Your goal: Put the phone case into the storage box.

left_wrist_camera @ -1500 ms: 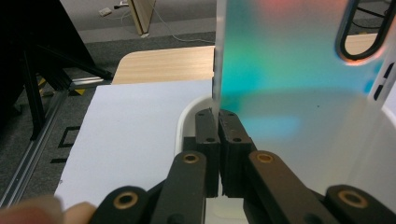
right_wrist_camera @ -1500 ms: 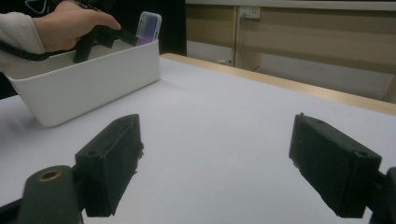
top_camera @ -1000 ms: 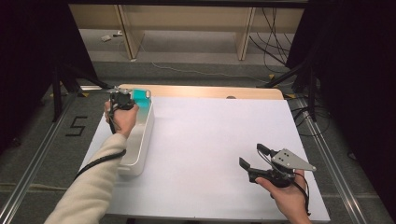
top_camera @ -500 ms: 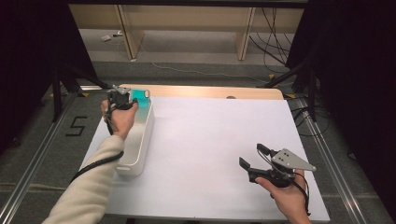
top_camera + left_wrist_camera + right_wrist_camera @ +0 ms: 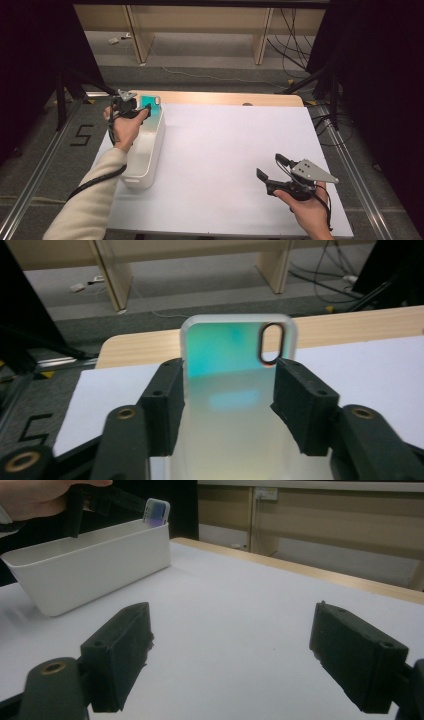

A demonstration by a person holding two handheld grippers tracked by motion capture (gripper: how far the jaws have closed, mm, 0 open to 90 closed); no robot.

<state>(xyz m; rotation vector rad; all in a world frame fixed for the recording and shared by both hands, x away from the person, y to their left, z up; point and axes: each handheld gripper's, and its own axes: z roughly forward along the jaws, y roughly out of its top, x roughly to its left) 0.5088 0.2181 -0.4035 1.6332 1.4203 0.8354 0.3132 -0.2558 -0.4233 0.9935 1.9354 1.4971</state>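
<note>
L gripper (image 5: pixel 131 106) jaws just opened, phone case (image 5: pixel 235 370) in white bin (image 5: pixel 145 150)

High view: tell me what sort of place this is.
Probably a lab or workshop set up for recording handling trials. A white-topped table stands between dark curtains, loose cables lie on the grey floor, and a number five is marked on the floor beside the table.
</note>
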